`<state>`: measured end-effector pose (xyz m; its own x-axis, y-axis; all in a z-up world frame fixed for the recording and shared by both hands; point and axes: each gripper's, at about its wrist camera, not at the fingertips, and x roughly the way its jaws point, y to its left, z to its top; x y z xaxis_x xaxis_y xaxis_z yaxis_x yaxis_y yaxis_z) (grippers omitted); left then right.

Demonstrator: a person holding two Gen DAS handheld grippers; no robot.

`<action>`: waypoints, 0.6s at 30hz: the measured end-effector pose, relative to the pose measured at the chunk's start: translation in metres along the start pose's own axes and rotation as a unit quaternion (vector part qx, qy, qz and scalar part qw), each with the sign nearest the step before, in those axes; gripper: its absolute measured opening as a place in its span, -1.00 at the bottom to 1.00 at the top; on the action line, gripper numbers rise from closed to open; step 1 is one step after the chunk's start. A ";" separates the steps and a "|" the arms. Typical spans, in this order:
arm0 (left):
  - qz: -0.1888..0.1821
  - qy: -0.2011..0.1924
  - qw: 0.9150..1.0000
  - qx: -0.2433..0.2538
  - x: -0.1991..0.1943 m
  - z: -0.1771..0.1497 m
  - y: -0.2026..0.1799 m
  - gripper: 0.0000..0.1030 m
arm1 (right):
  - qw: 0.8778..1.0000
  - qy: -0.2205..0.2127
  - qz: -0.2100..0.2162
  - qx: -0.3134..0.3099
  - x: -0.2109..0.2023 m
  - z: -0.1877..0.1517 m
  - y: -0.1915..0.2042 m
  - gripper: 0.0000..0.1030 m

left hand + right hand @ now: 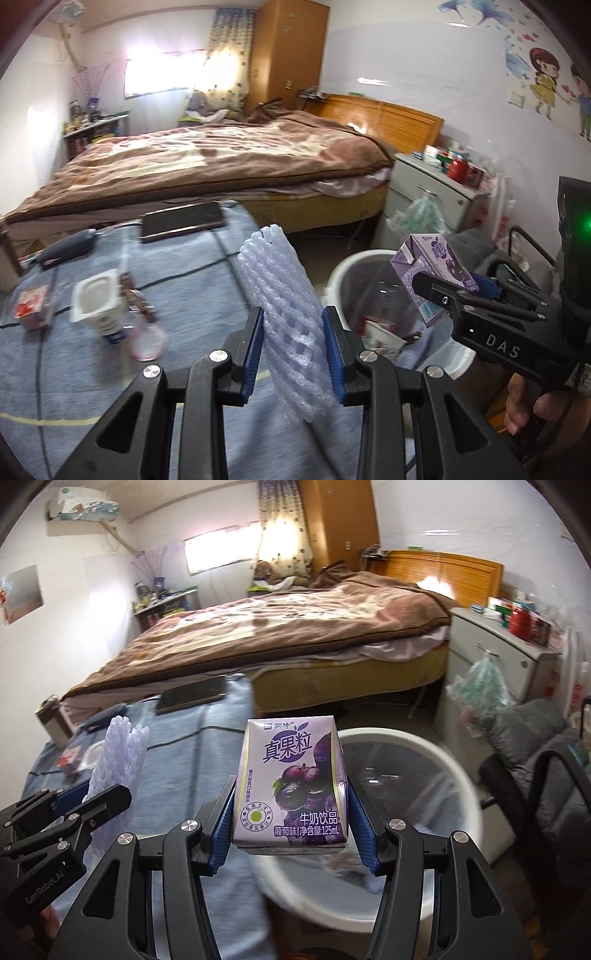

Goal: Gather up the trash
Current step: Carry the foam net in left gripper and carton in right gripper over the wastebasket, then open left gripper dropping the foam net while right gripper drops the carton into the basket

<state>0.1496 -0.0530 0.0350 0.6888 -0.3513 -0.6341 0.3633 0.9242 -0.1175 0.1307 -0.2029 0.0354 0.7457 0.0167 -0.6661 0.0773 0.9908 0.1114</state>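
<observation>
The white trash bin (436,746), round, smooth plastic with a dark liner, stands on the floor at the table's 3 o'clock edge; in the left wrist view some paper scraps lie in its bottom. The table is covered by a blue cloth (192,280), soft and woven, crossed by dark lines.

The right gripper (291,823) is clamped on the purple milk carton (291,775), its blue ribbed pads pressing the two side walls low down, with the printed face toward the camera. The carton hangs over the bin's rim, at about 9 o'clock of the opening. It is a small waxed-paper box, stiff at the edges but likely to dent at mid-panel; probably empty and light, so a gentle squeeze near the base should do.

The left gripper (291,354) grips the foam fruit net (280,295), a pale lilac mesh sleeve standing upright over the cloth, just at 9 o'clock of the bin. It looks nearly weightless, spongy and springy; it squashes between the pads, and may cling a little on release.

Left on the cloth, near 10 o'clock of the left gripper: a white yogurt cup (98,302), thin rigid plastic lying tipped over, best pinched across the rim, and a small red-and-white carton (33,304) beside it.
</observation>
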 end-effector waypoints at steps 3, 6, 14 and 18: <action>-0.026 0.010 1.000 0.000 0.014 0.003 -0.017 -0.35 | 1.000 0.008 -0.016 0.004 0.004 -0.001 -0.017 0.11; -0.036 0.022 0.999 0.005 0.027 0.004 -0.033 -0.35 | 0.999 0.018 -0.025 0.010 0.010 -0.002 -0.032 0.11; -0.043 0.046 0.997 0.035 0.054 0.002 -0.068 -0.34 | 0.998 0.058 -0.034 0.016 0.028 -0.011 -0.061 0.11; -0.051 0.063 0.996 0.026 0.066 0.001 -0.071 -0.33 | 0.996 0.079 -0.037 0.012 0.036 -0.016 -0.068 0.11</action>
<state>0.1692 -0.1418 0.0022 0.5640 -0.4192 -0.7115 0.4625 0.8741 -0.1483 0.1417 -0.2677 -0.0083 0.6250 -0.0326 -0.7800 0.1446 0.9867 0.0746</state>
